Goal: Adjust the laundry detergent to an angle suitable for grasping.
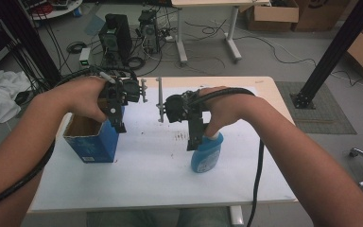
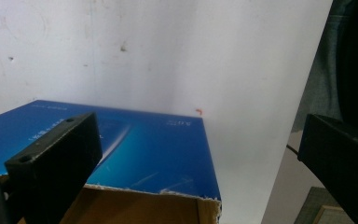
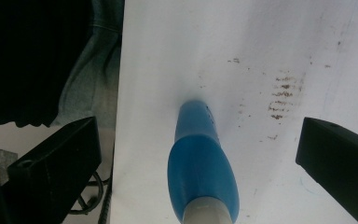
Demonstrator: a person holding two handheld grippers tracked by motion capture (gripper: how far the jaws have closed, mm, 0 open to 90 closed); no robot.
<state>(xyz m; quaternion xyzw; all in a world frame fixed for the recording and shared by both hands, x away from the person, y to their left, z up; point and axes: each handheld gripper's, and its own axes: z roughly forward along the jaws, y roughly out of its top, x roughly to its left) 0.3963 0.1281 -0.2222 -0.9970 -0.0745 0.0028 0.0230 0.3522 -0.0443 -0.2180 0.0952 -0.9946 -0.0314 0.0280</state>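
A blue carton (image 1: 90,144) with its top torn open stands on the white board (image 1: 156,165) at the left. My left gripper (image 1: 119,124) hovers over the carton's right rim. In the left gripper view this gripper (image 2: 196,128) is open, with the carton's blue side (image 2: 144,154) below the jaws and nothing between them. A blue bottle (image 1: 207,155) sits right of centre, its pale cap end pointing up at my right gripper (image 1: 194,142). In the right gripper view that gripper (image 3: 198,130) is open, its jaws standing wide on either side of the bottle (image 3: 203,163) without touching it.
Brown smudges (image 3: 282,93) mark the board beside the bottle. The wooden table's far edge (image 1: 264,80) lies behind both hands. On the floor beyond are computer towers (image 1: 116,33), cables and cardboard boxes (image 1: 272,14). A black frame post (image 1: 333,52) rises at the right.
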